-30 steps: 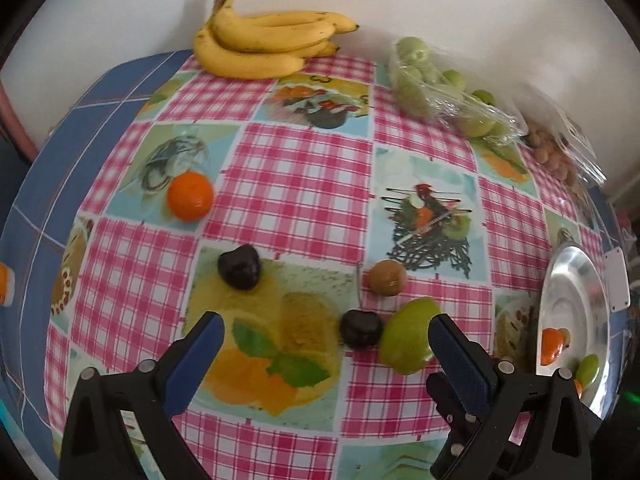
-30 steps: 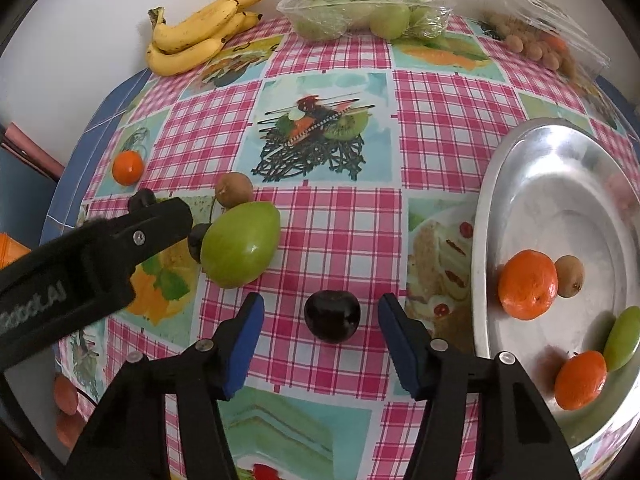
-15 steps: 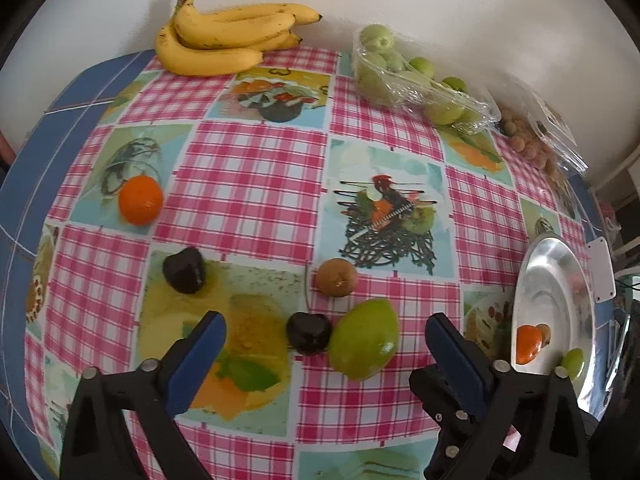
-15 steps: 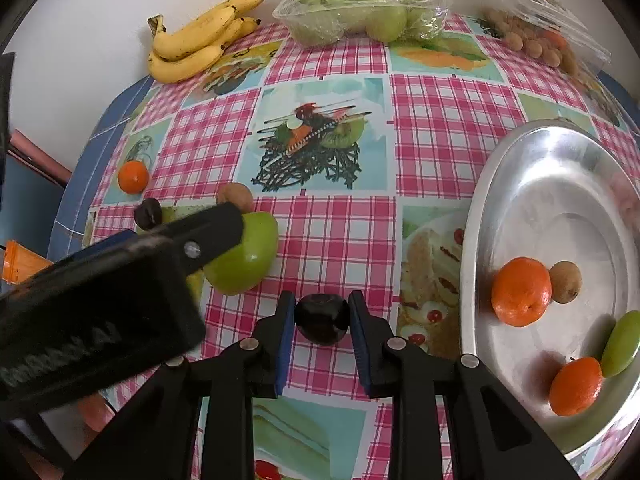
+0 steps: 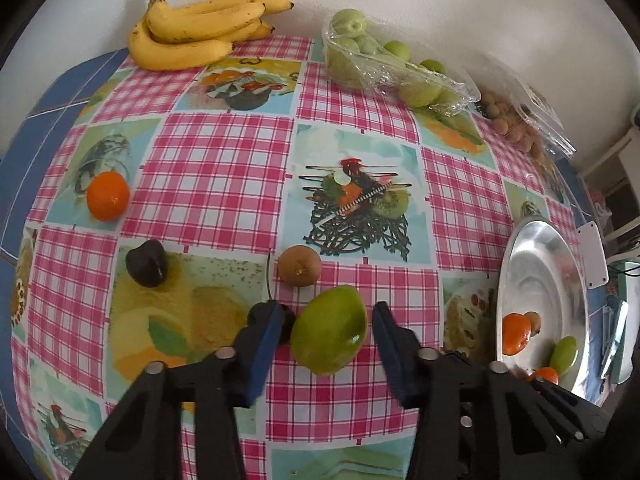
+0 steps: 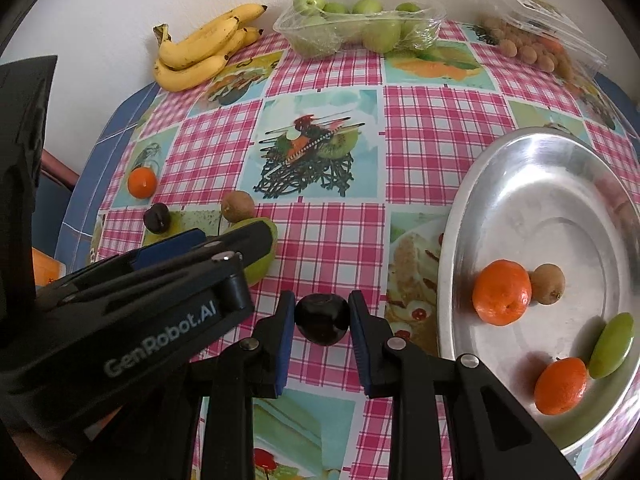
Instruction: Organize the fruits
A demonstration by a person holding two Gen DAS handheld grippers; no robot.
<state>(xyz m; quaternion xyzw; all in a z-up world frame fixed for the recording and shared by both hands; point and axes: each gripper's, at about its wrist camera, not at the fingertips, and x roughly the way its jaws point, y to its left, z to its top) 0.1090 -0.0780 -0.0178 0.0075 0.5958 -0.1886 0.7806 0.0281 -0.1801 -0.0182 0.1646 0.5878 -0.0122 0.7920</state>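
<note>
The right gripper (image 6: 322, 322) clamped a dark plum (image 6: 322, 319) at lower centre, for transfer to the steel tray (image 6: 472, 216) at right. The left gripper (image 5: 325, 334), jaws just closing, bracketed the green mango (image 5: 330, 330) without visible pad contact.

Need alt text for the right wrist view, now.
The right gripper is shut on a dark plum over a pink checked tablecloth. To its right, a metal tray holds two oranges, a kiwi and a green fruit; the left gripper reaches a green mango.
</note>
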